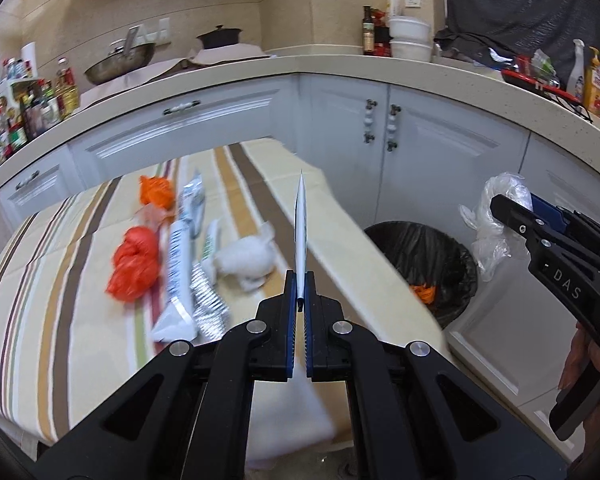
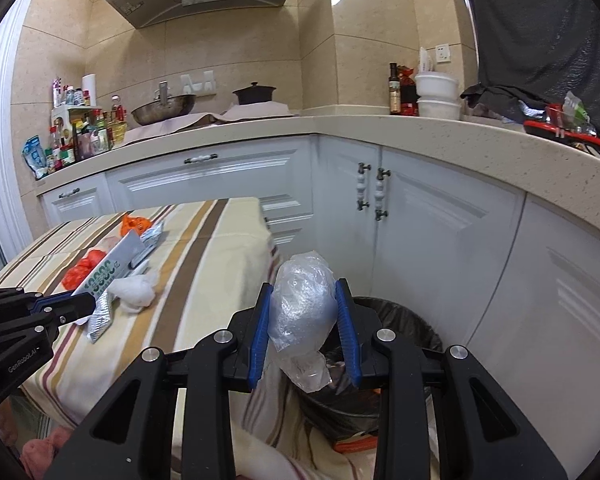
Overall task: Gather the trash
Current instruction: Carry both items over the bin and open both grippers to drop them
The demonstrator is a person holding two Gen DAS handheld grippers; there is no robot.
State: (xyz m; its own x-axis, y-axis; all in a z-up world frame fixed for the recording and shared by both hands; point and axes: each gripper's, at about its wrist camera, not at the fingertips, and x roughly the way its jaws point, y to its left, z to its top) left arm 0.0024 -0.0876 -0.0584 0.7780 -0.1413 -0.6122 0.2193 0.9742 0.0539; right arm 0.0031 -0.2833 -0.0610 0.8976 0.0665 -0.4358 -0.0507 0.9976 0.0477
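My left gripper [image 1: 300, 304] is shut on a flat white wrapper [image 1: 301, 236], seen edge-on, held above the striped table [image 1: 80, 320]. It shows in the right wrist view [image 2: 112, 268] too. My right gripper [image 2: 304, 328] is shut on a crumpled clear plastic bag [image 2: 302, 312], held above the black-lined trash bin [image 2: 404, 320]. The bin [image 1: 424, 264] stands on the floor beside the table, with an orange scrap inside. On the table lie two orange bags [image 1: 136, 264], white and silver wrappers [image 1: 180, 264] and a white tissue wad [image 1: 248, 260].
White cabinets [image 1: 380, 128] under a beige counter [image 1: 340, 64] wrap around behind the table and bin. The counter holds bottles, a wok, a black pot and bowls. The table's edge is close to the bin.
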